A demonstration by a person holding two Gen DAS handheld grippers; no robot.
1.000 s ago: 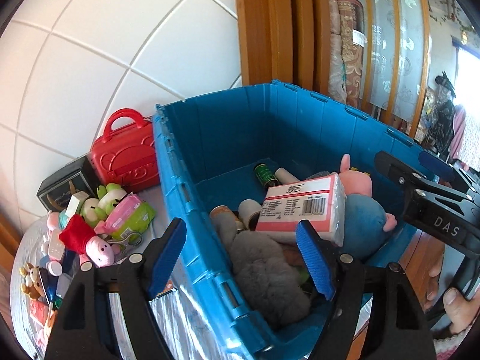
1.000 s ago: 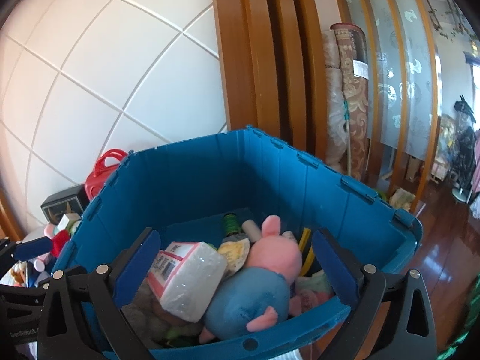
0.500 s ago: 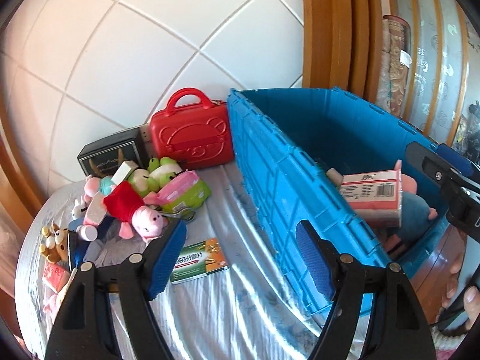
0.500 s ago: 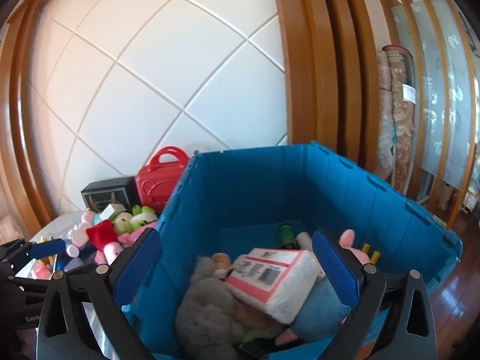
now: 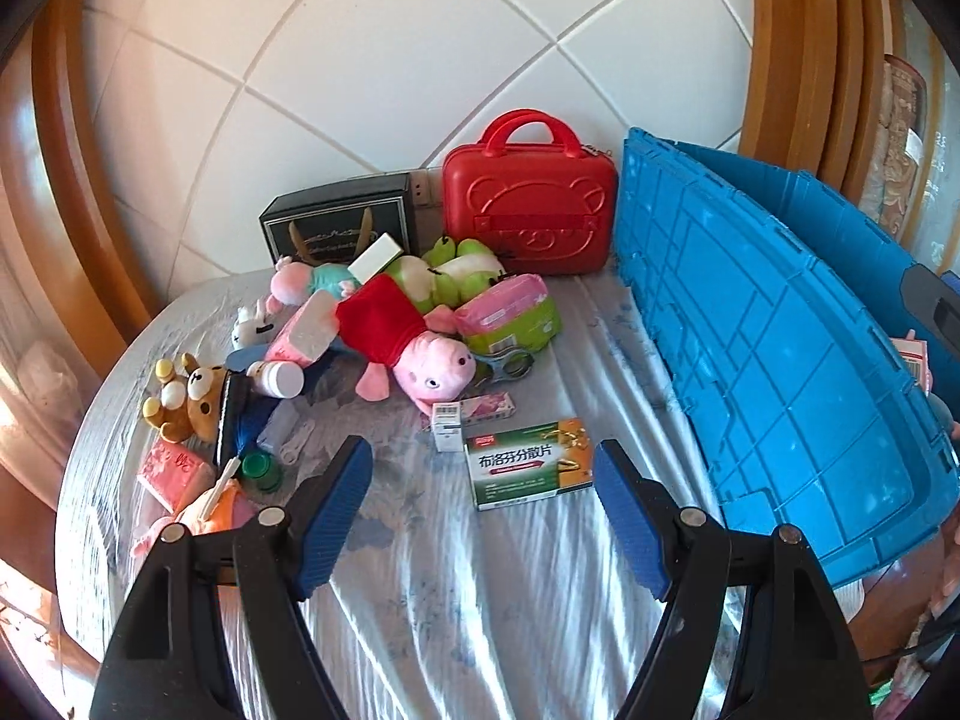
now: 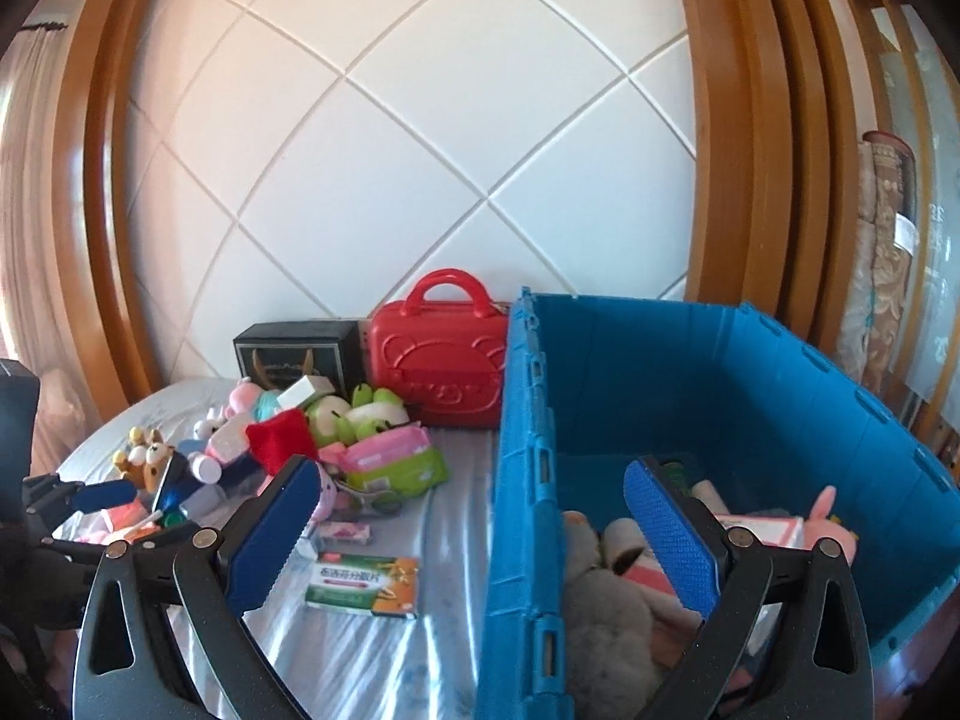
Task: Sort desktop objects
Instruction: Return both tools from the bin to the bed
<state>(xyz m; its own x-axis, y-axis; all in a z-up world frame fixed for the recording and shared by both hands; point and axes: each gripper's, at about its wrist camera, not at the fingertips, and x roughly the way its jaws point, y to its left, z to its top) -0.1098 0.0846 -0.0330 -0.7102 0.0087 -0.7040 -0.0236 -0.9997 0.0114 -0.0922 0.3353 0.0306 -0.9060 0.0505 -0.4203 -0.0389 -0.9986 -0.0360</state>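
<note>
My left gripper [image 5: 480, 480] is open and empty over the table, just in front of a green and orange medicine box [image 5: 531, 462]. Behind it lies a heap of toys: a pink pig plush in a red dress [image 5: 414, 339], a green frog plush [image 5: 444, 270], a pink and green pack [image 5: 510, 312] and a bear plush [image 5: 186, 396]. My right gripper [image 6: 474, 531] is open and empty, straddling the near wall of the blue crate [image 6: 522, 480]. The crate holds a grey plush [image 6: 606, 630] and a pink pig plush [image 6: 828, 531]. The medicine box also shows in the right wrist view [image 6: 363, 585].
A red toy suitcase [image 5: 528, 204] and a black box [image 5: 342, 228] stand against the white tiled wall. The blue crate [image 5: 780, 348] fills the table's right side. A small white box [image 5: 447, 426] and a white bottle [image 5: 279, 378] lie among the clutter. The tablecloth [image 5: 480, 600] is shiny.
Both grippers have swung left, away from the inside of the crate. The left now faces the table's toy heap and medicine box; the right straddles the crate's left wall.
</note>
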